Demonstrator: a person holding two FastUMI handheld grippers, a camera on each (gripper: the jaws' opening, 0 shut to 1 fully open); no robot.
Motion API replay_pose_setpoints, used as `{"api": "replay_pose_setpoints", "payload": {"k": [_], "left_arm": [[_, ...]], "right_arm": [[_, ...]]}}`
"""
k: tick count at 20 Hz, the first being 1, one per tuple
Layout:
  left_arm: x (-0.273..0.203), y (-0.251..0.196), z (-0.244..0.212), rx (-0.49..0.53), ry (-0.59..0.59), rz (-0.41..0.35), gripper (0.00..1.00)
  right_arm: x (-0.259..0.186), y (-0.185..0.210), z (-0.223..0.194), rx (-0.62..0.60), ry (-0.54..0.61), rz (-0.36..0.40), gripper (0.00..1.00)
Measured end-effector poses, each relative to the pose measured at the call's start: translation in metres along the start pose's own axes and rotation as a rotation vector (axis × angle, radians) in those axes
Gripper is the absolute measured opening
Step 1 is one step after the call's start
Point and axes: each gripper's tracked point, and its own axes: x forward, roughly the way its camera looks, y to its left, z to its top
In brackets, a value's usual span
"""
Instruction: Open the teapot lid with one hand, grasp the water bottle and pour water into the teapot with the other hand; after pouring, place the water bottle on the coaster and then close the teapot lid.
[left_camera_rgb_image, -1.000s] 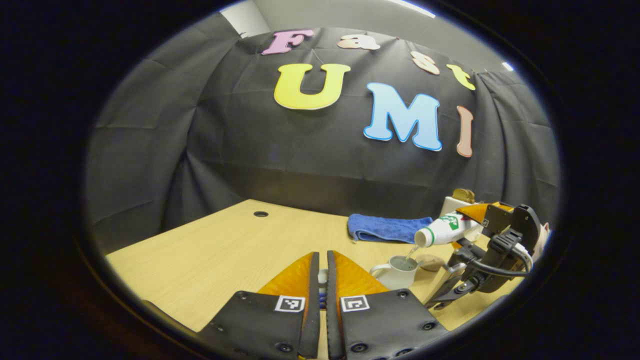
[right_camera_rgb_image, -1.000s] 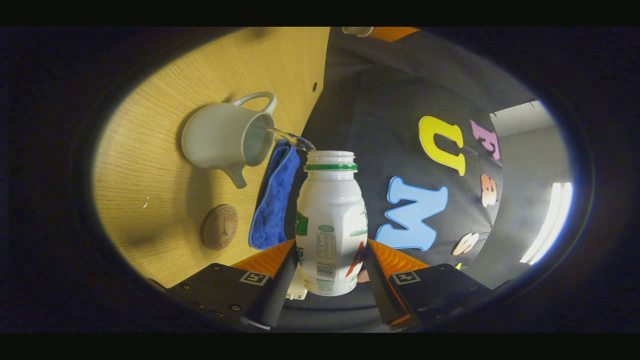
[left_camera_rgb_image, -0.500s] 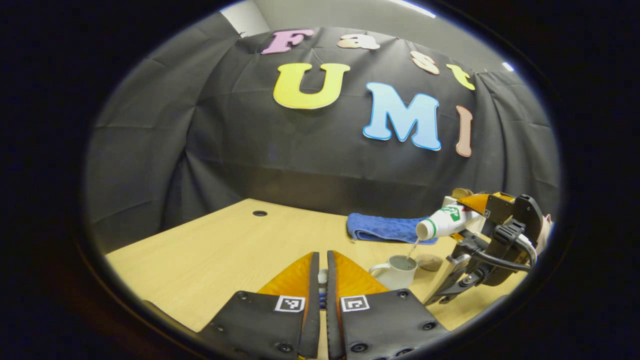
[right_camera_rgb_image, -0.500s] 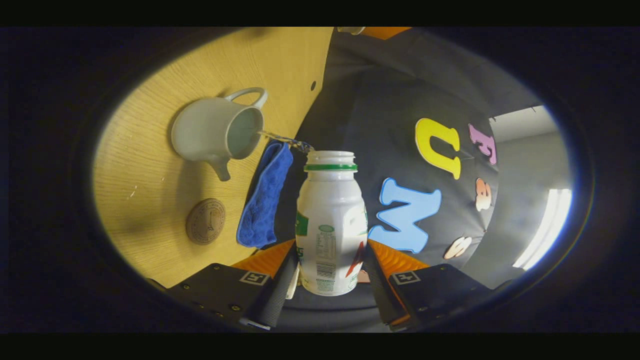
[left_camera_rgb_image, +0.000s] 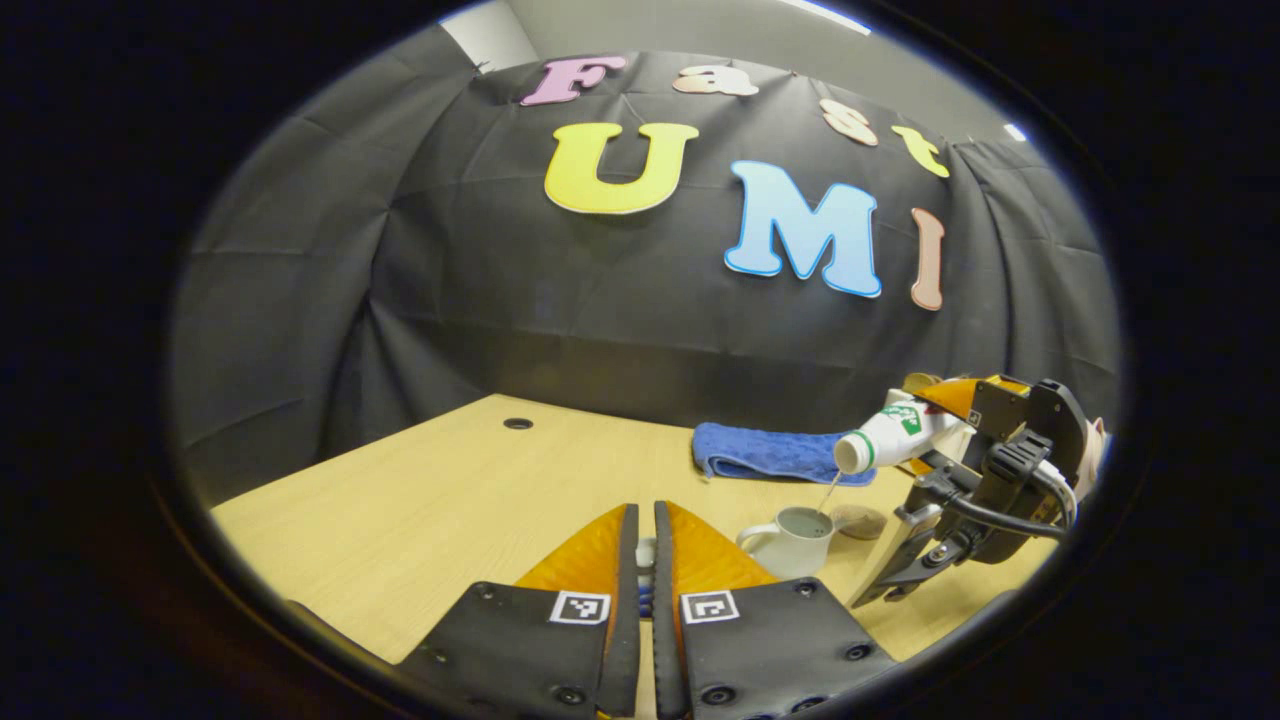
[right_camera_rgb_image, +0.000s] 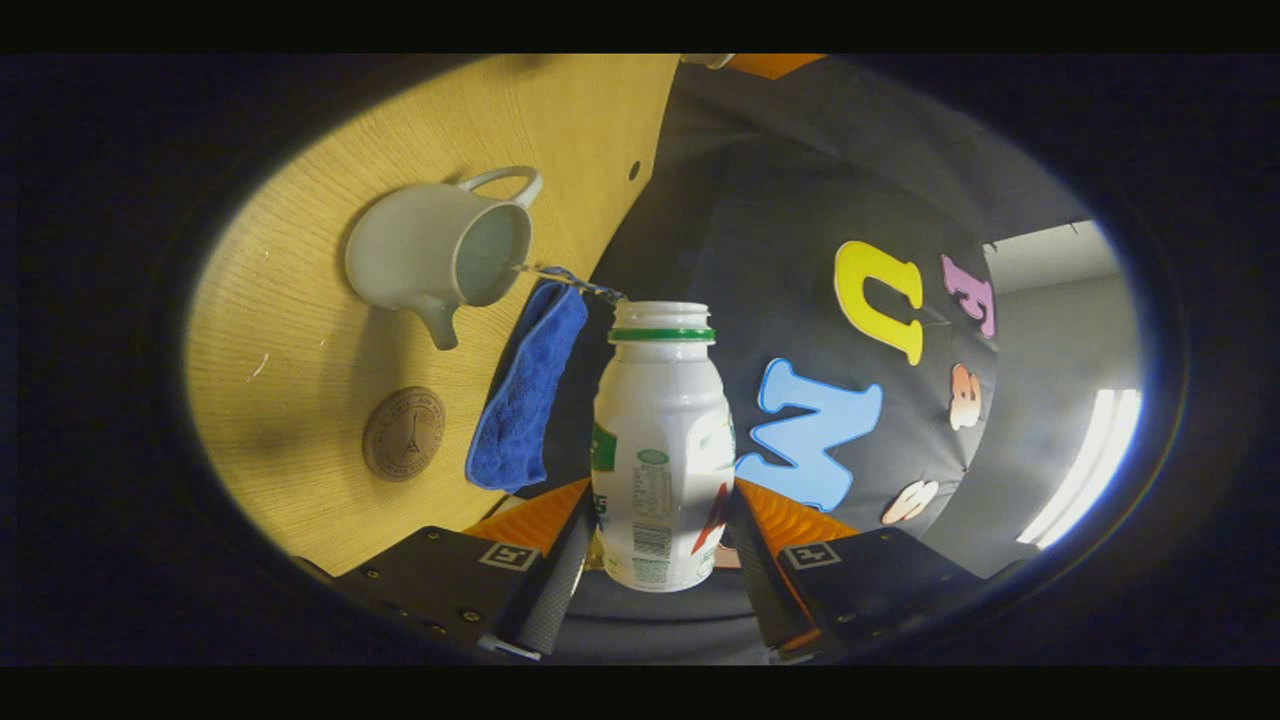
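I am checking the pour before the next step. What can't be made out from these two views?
- Teapot lid: left gripper view, almost all hidden between the left gripper fingers.
- Water level in the water bottle: right gripper view, opaque wall.
- Coaster motif: right gripper view, too small.

This is a staged recording booth inside an office-like room, not a home. A black cloth backdrop (left_camera_rgb_image: 600, 320) hangs in creased folds behind a pale wood-grain tabletop (left_camera_rgb_image: 450, 510) with a round cable hole (left_camera_rgb_image: 518, 423) of the kind desks have. Above the cloth, a plain grey wall (left_camera_rgb_image: 700, 25) shows, and the right gripper view catches a long strip ceiling light (right_camera_rgb_image: 1085, 460). The few household props, a blue towel (left_camera_rgb_image: 770, 452), a white teapot (right_camera_rgb_image: 430, 255) and a round coaster (right_camera_rgb_image: 404, 434), sit sparsely laid out.
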Motion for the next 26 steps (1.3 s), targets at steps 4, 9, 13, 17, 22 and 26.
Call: {"api": "replay_pose_setpoints", "payload": {"k": [4, 9, 13, 17, 22, 26], "left_arm": [[0.0, 0.0, 0.0, 0.001, 0.003, -0.002, 0.12], [0.0, 0.001, 0.0, 0.0, 0.006, 0.0, 0.16], [-0.001, 0.001, 0.002, -0.001, 0.006, 0.003, 0.16], [-0.002, 0.002, 0.001, -0.001, 0.007, 0.005, 0.16], [-0.002, 0.002, 0.001, -0.003, 0.007, 0.004, 0.16], [-0.001, 0.001, 0.0, -0.003, 0.01, 0.001, 0.16]], "right_arm": [[0.0, 0.001, 0.001, -0.011, -0.005, 0.002, 0.74], [0.002, 0.0, 0.004, -0.027, -0.013, 0.005, 0.73], [0.003, -0.002, 0.007, -0.043, -0.023, 0.006, 0.73], [0.005, -0.002, 0.01, -0.062, -0.033, 0.005, 0.73], [0.007, -0.002, 0.011, -0.077, -0.038, 0.012, 0.74], [0.009, -0.002, 0.011, -0.102, -0.041, 0.014, 0.73]]}}
